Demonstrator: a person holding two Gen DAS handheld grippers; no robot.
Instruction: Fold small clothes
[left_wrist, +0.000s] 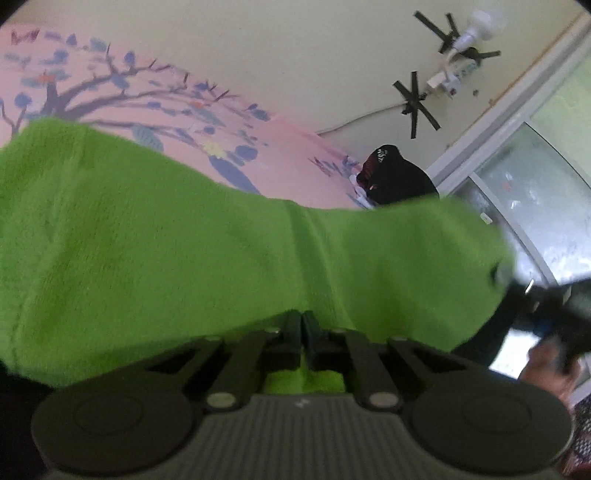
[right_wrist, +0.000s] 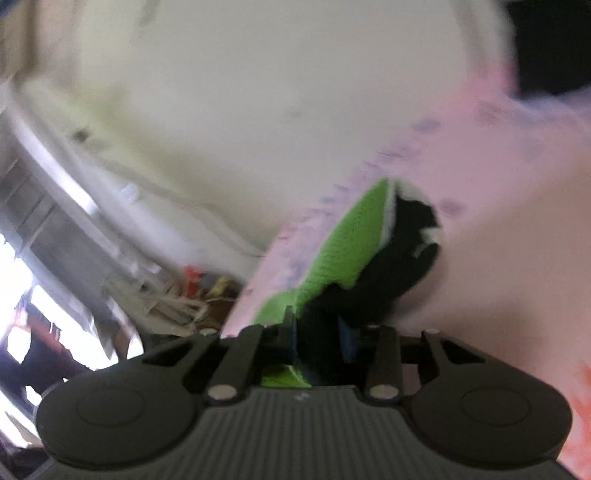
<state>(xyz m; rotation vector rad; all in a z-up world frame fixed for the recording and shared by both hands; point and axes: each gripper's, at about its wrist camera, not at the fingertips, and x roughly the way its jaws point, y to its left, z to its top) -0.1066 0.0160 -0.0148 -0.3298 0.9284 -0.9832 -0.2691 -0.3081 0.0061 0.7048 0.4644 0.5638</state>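
Observation:
A bright green fleece cloth (left_wrist: 221, 258) fills the middle of the left wrist view, lifted above a pink bed sheet (left_wrist: 288, 147). My left gripper (left_wrist: 302, 323) is shut on its near edge, jaws pressed together. The cloth stretches right to my blurred right gripper (left_wrist: 511, 280), which holds its far corner. In the right wrist view the green cloth (right_wrist: 354, 236) runs away from my right gripper (right_wrist: 317, 332), whose fingers stand apart with bunched cloth and something dark pinched between them. A black shape (right_wrist: 410, 236) at the cloth's far end is too blurred to name.
A black garment (left_wrist: 395, 177) lies at the sheet's far end. A hand (left_wrist: 550, 365) holds the right gripper. A cream wall (left_wrist: 295, 55) bears a taped bulb and cable; a window frame (left_wrist: 498, 147) is at right. Clutter (right_wrist: 192, 295) lies beyond the bed.

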